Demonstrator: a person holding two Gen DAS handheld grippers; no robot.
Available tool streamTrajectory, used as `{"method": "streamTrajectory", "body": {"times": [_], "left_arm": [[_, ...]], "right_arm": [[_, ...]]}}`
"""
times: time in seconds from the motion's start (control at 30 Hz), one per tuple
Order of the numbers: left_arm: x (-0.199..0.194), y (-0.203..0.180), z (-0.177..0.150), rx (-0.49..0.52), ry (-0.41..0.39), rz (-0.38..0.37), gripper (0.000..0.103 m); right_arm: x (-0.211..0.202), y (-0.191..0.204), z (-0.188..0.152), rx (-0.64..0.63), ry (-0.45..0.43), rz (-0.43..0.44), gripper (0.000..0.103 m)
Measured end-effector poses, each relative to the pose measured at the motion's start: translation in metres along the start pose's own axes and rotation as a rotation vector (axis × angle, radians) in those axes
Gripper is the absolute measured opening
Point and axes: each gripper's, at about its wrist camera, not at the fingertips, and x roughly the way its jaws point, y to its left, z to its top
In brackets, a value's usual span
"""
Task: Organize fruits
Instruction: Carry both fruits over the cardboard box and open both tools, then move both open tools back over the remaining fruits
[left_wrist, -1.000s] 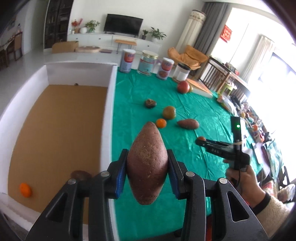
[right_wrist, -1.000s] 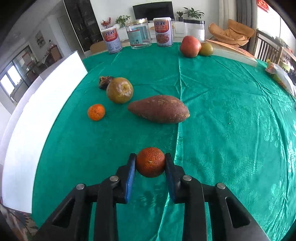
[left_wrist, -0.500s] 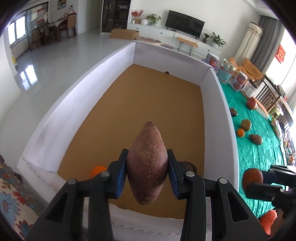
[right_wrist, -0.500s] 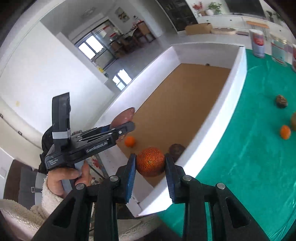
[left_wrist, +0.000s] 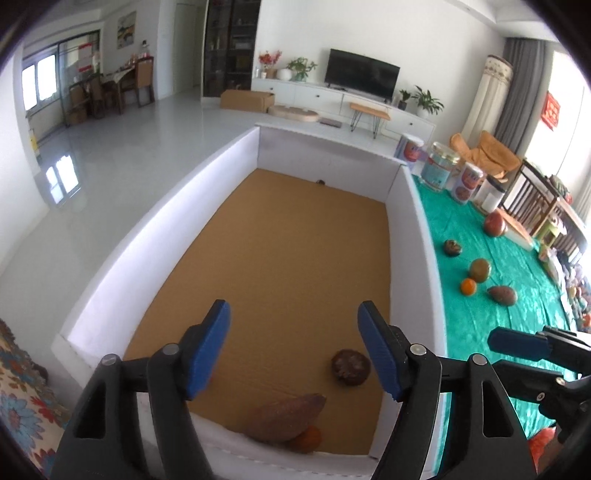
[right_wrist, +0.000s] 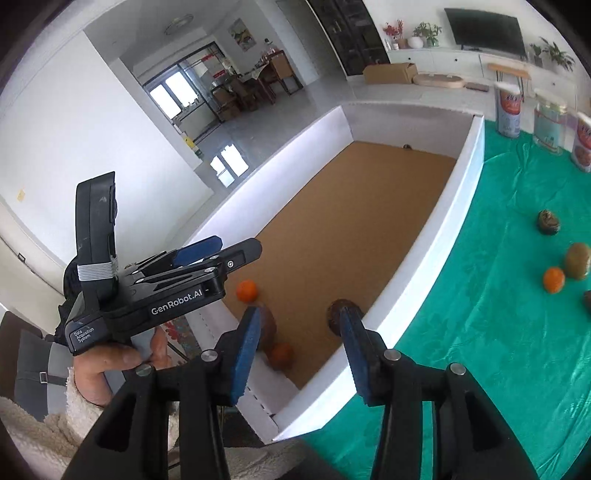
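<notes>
Now both the left gripper (left_wrist: 293, 339) and right gripper (right_wrist: 299, 345) have just been opening, nothing between them; sweet potato (left_wrist: 284, 417) and tangerine (right_wrist: 281, 355) lie in the box's (left_wrist: 413, 236) near end, so lift clear before returning.

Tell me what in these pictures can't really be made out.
- Sweet potato, left view: blurred in the box; whether it has settled is unclear.
- Orange under it, left view: mostly hidden by the sweet potato. In the right view a gripper finger hides where they meet.
- Dark round fruit, right view: half behind the other finger.
- Tiny dark speck by the far wall: too small to identify.
</notes>
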Motion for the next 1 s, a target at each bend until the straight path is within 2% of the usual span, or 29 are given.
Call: {"method": "streamTrajectory", "body": {"times": [0.07, 0.17, 0.23, 0.3, 0.4, 0.47, 0.53, 0.6, 0.67, 0.83, 0.9, 1.0], "left_arm": [[-0.009, -0.025, 0.004, 0.037, -0.036, -0.042, 0.079], [-0.019, -0.072, 0.0, 0.114, -0.055, -0.146, 0.082], [-0.022, -0.107, -0.009, 0.169, -0.042, -0.225, 0.084], [-0.017, -0.146, -0.024, 0.225, -0.002, -0.295, 0.085], [0.007, -0.2, -0.054, 0.31, 0.066, -0.382, 0.085], [0.035, -0.229, -0.074, 0.369, 0.128, -0.369, 0.085], [0.061, -0.246, -0.088, 0.41, 0.16, -0.333, 0.085], [0.082, -0.253, -0.094, 0.427, 0.177, -0.283, 0.085], [0.099, -0.255, -0.095, 0.419, 0.181, -0.249, 0.085], [0.126, -0.252, -0.094, 0.399, 0.151, -0.198, 0.085], [0.136, -0.253, -0.094, 0.385, 0.165, -0.184, 0.085], [0.139, -0.251, -0.095, 0.377, 0.136, -0.165, 0.085]], "right_arm": [[-0.028, -0.013, -0.006, 0.007, -0.073, -0.058, 0.066], [-0.064, -0.05, -0.032, 0.059, -0.161, -0.164, 0.077], [-0.079, -0.083, -0.056, 0.114, -0.199, -0.27, 0.08], [-0.094, -0.128, -0.083, 0.192, -0.225, -0.416, 0.081], [-0.107, -0.193, -0.126, 0.355, -0.237, -0.588, 0.081], [-0.124, -0.223, -0.154, 0.451, -0.246, -0.633, 0.081], [-0.137, -0.234, -0.178, 0.522, -0.272, -0.663, 0.081], [-0.15, -0.238, -0.183, 0.578, -0.326, -0.63, 0.081], [-0.154, -0.239, -0.183, 0.566, -0.347, -0.657, 0.082], [-0.126, -0.26, -0.181, 0.609, -0.237, -0.651, 0.083], [-0.123, -0.262, -0.184, 0.612, -0.224, -0.655, 0.083], [-0.122, -0.261, -0.186, 0.608, -0.224, -0.661, 0.083]]}}
